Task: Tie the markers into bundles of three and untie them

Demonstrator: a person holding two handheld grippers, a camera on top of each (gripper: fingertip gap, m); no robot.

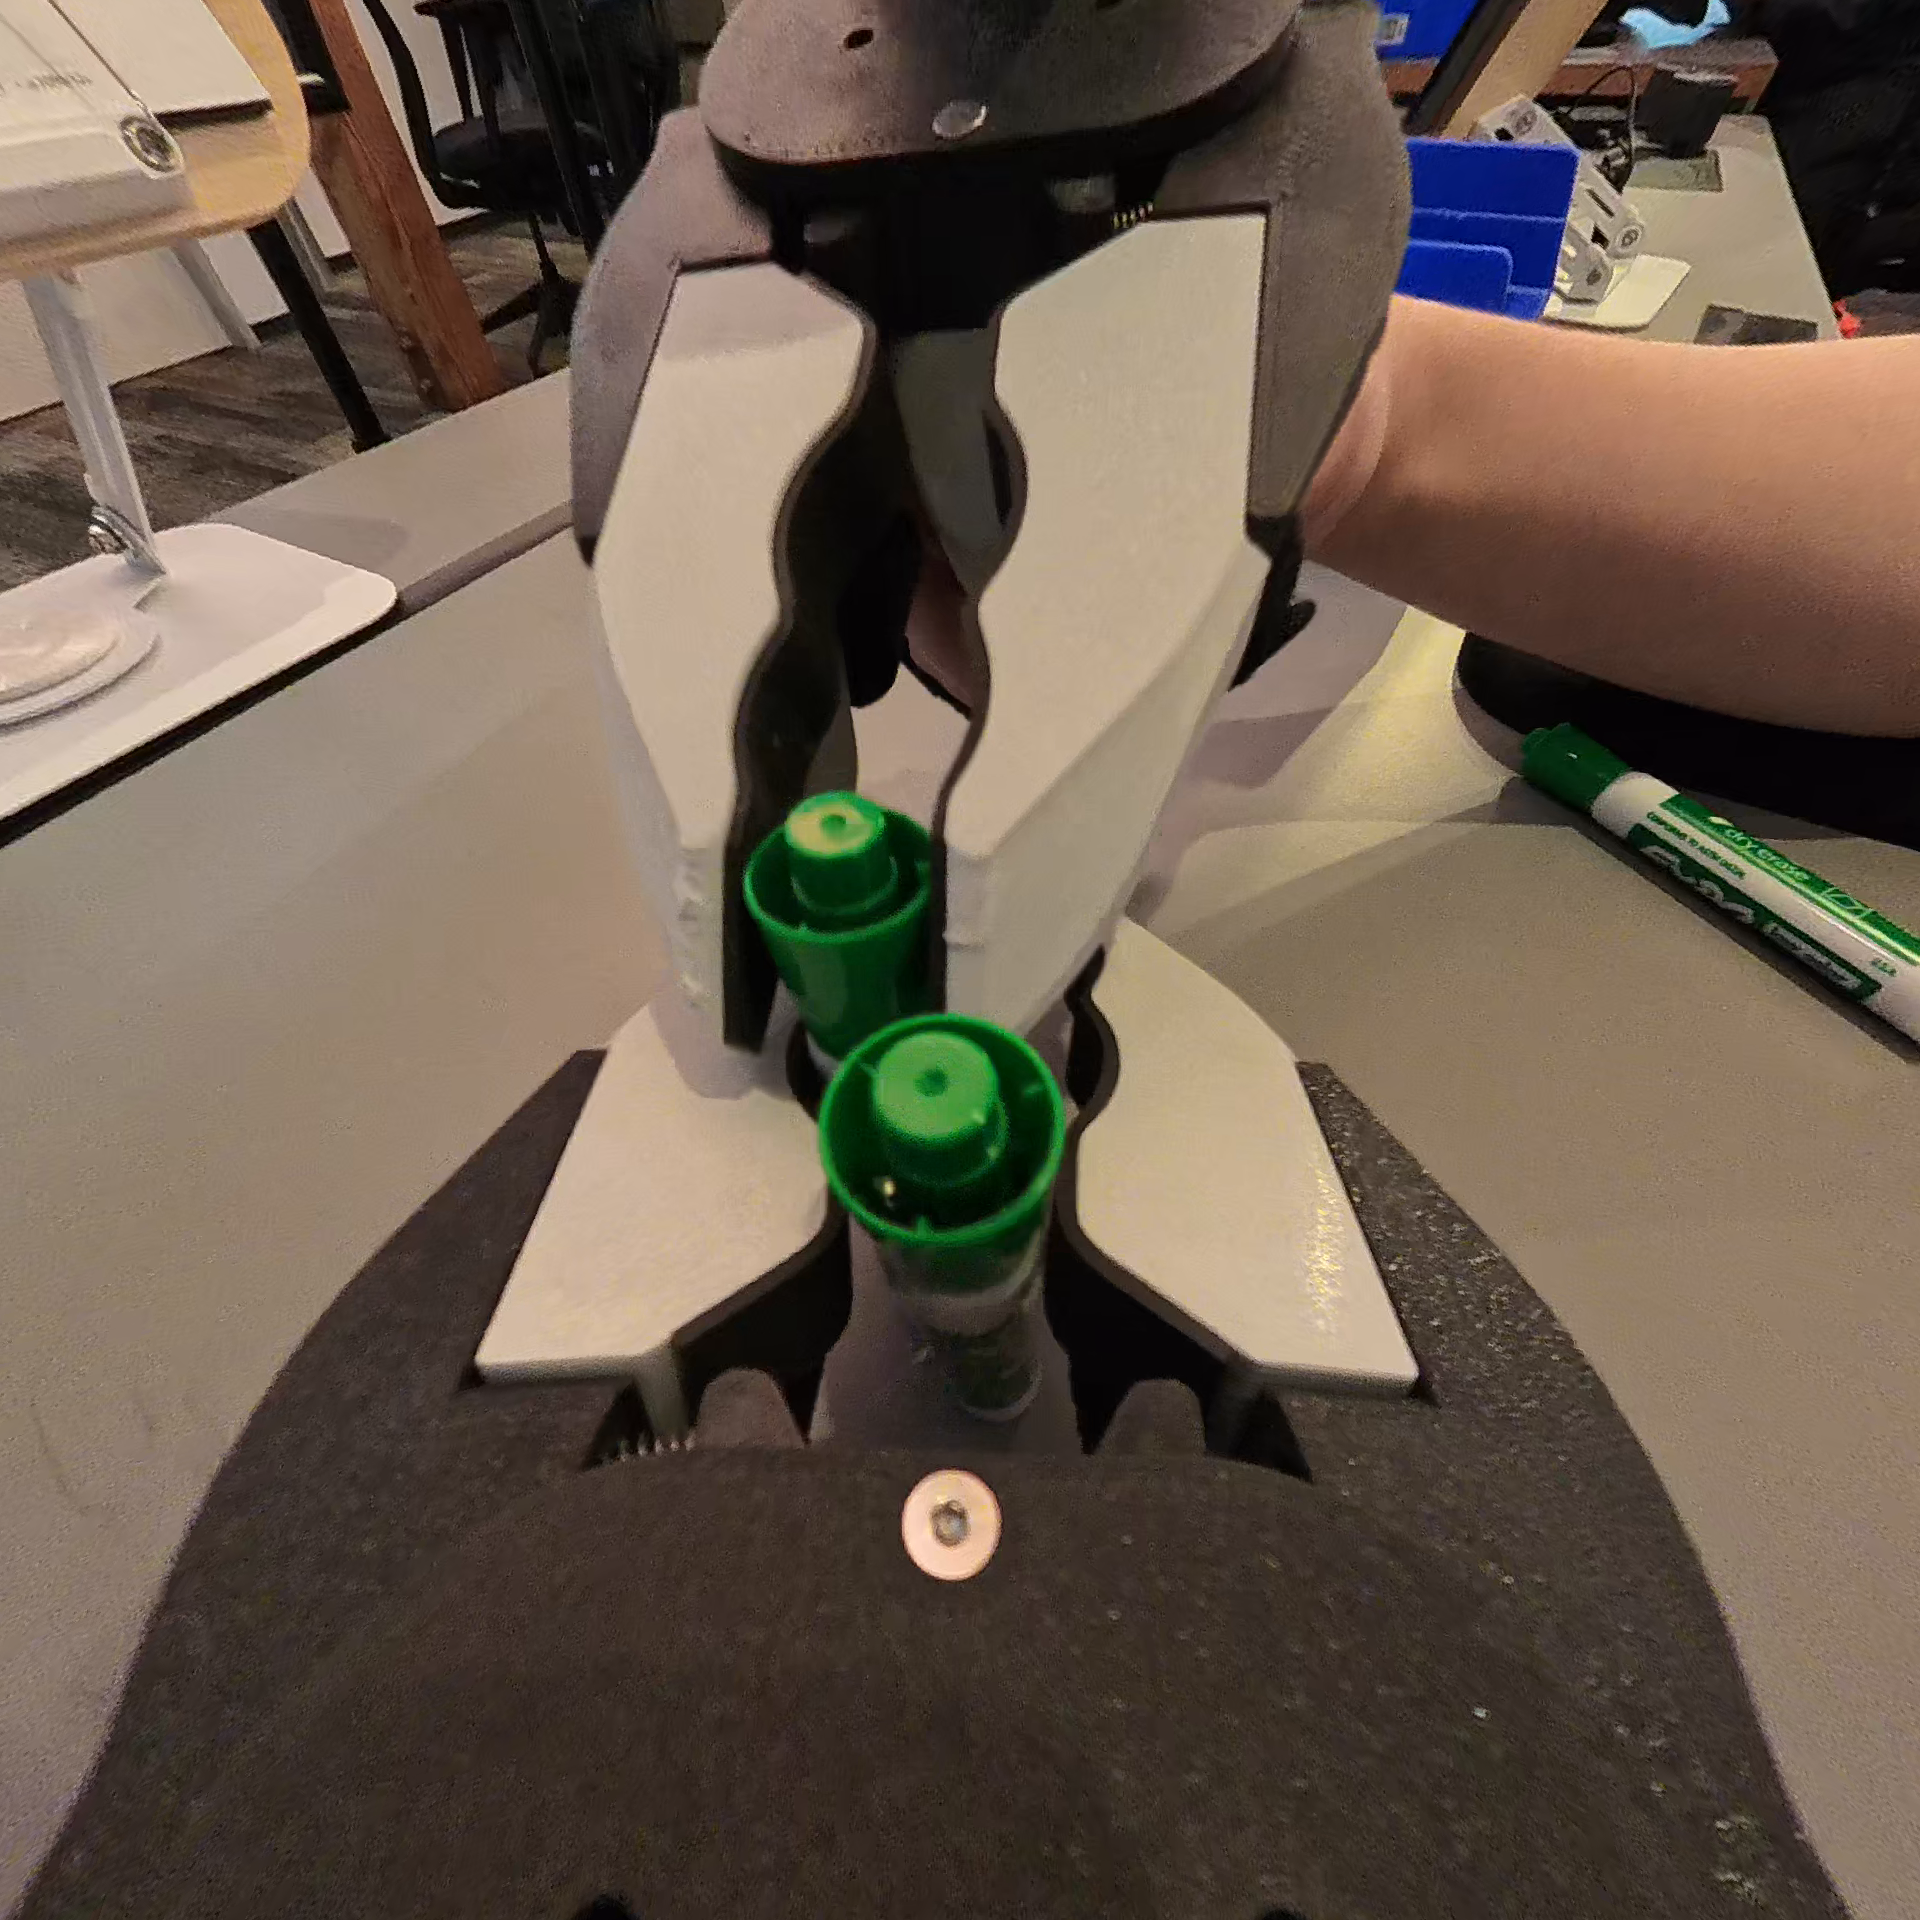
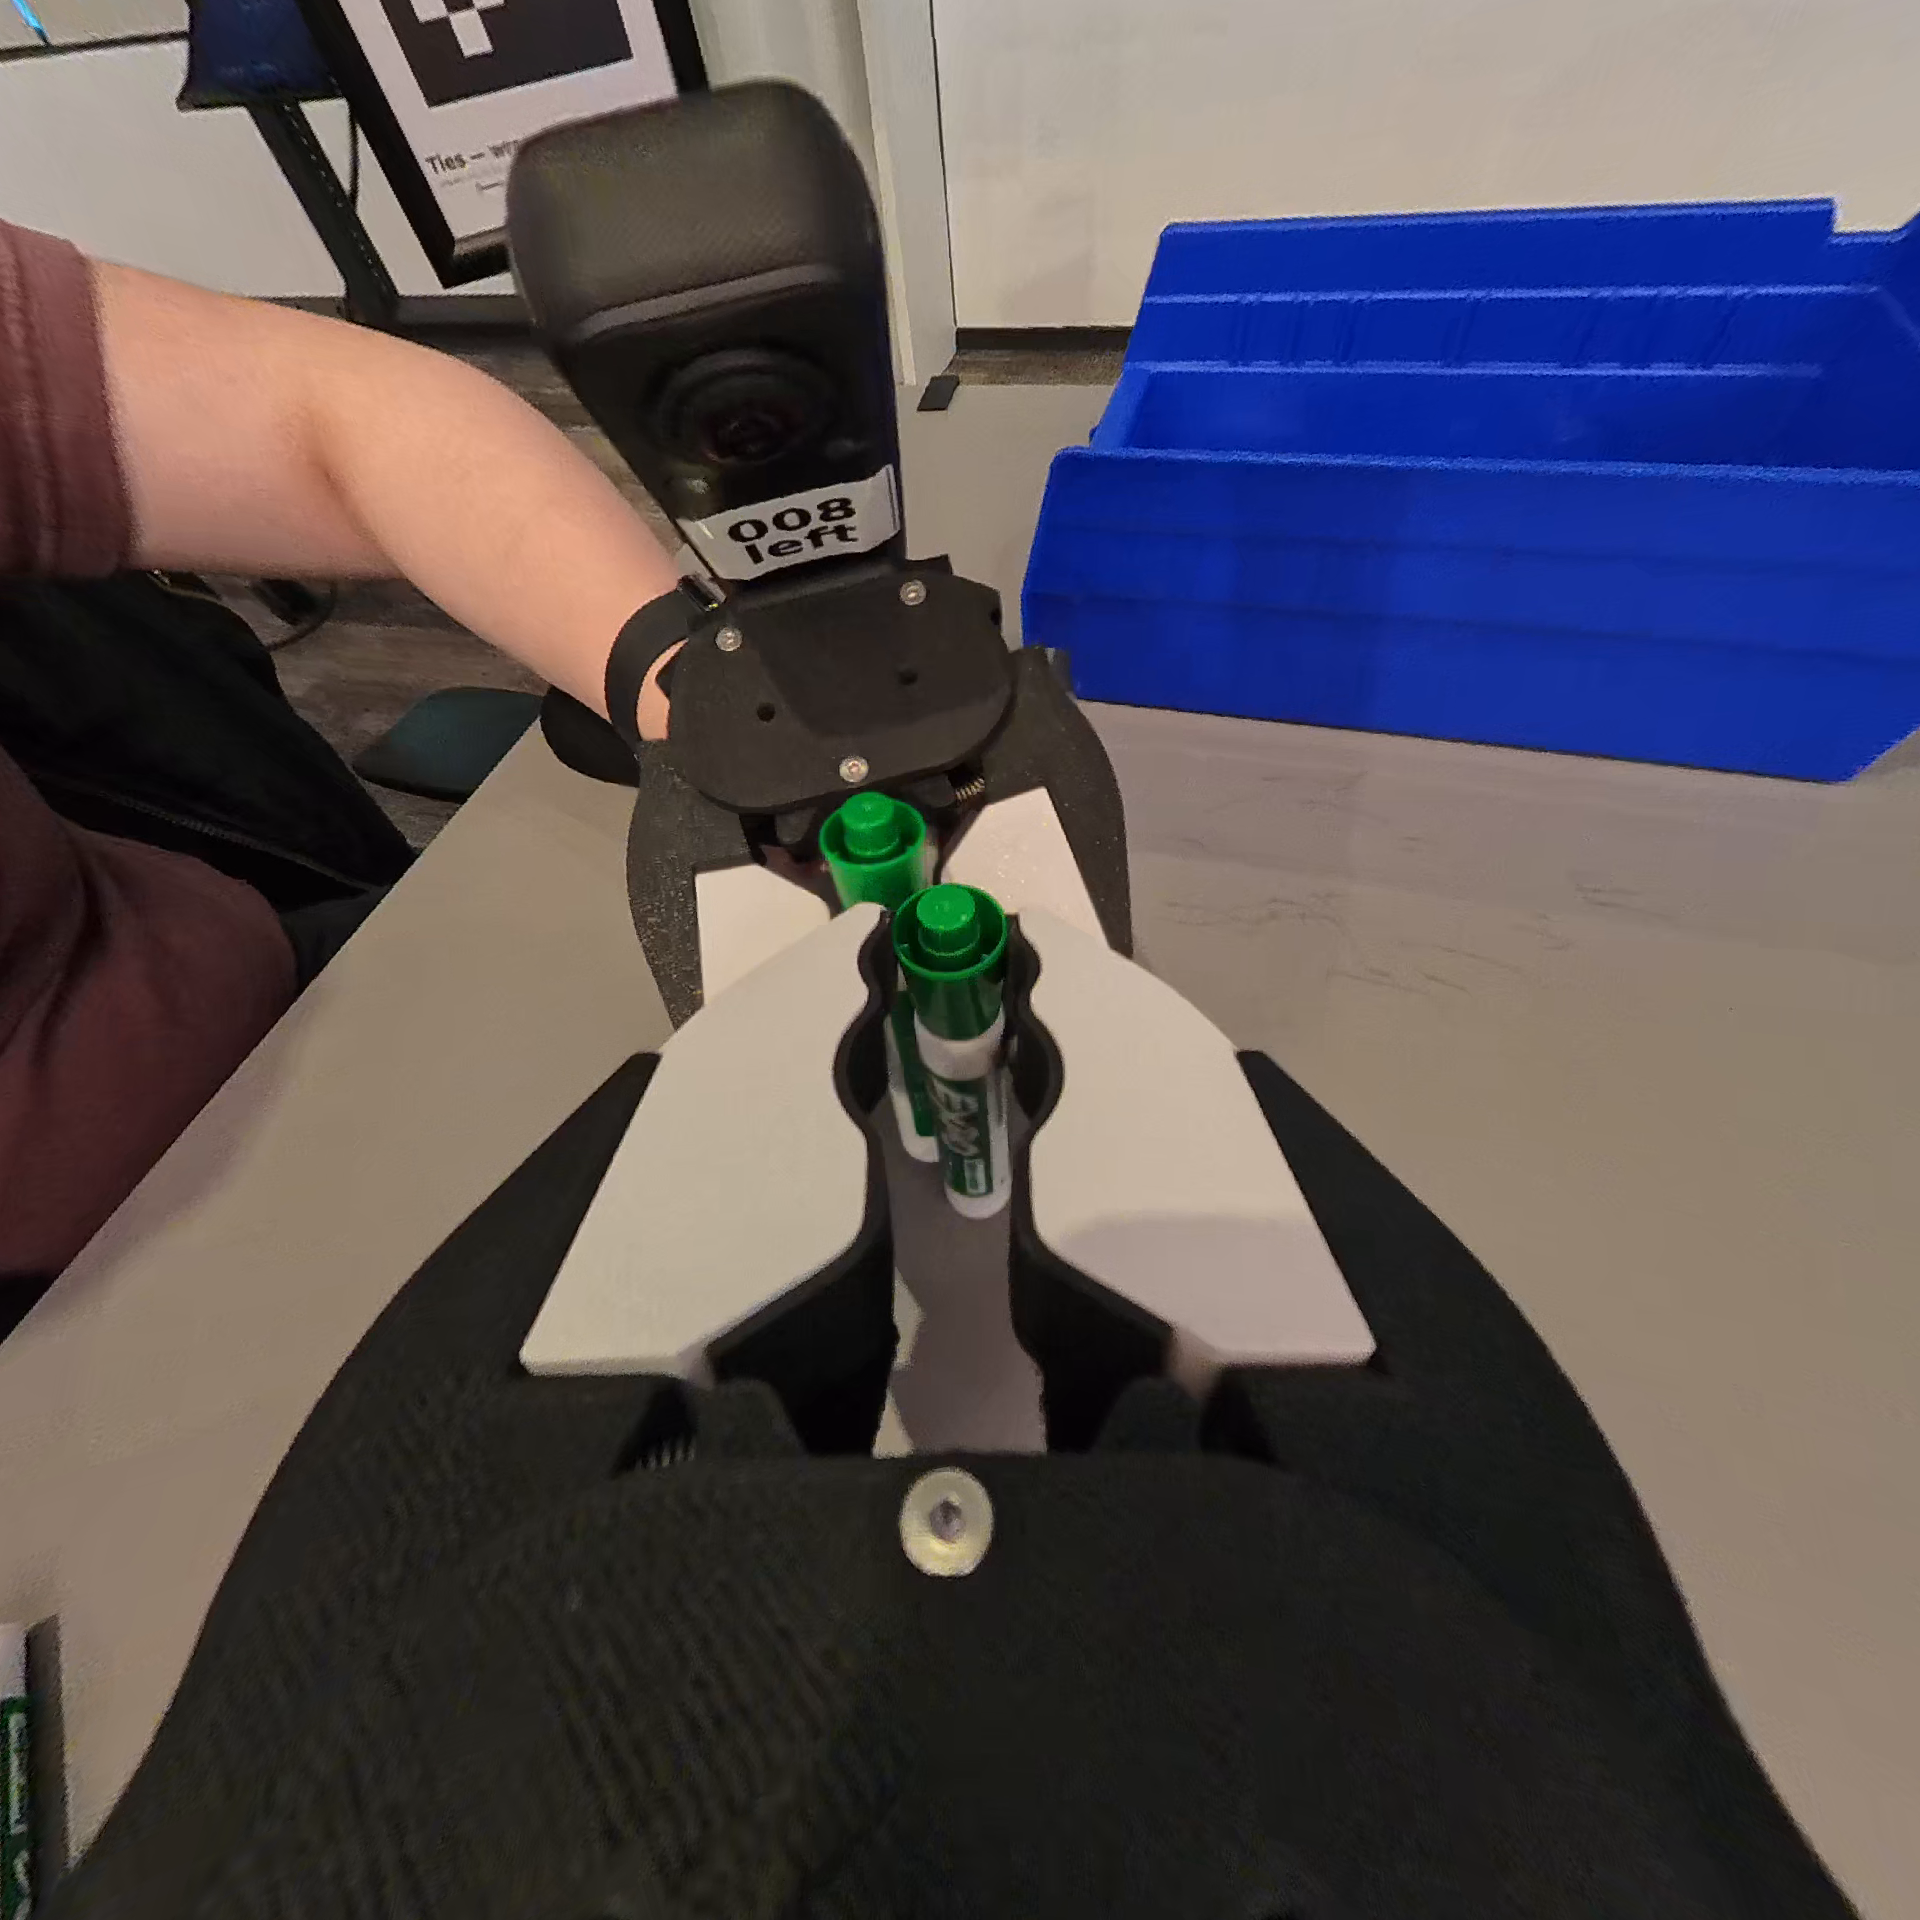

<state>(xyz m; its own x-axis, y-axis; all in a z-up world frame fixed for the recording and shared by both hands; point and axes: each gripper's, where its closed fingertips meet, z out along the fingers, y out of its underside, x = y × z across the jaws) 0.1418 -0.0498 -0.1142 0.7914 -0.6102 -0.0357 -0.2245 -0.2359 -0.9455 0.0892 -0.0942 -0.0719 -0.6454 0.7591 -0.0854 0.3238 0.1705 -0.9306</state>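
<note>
Gathering step: left hand-held gripper (image 1: pixel 940 1174) and right hand-held gripper (image 2: pixel 948 997) each clench one upright green marker (image 1: pixel 940 1132); third marker (image 1: pixel 1745 894) on table (image 1: pixel 312 987) needs collecting.

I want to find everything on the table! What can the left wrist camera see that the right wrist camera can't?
Only the left wrist view shows a whole third green marker lying flat on the grey table, plus a white stand base; the right view catches just a sliver of something green and white at its edge. Only the right wrist view shows the blue bin up close. Both show two upright green markers: one in the left gripper, one in the right gripper, facing each other.
</note>
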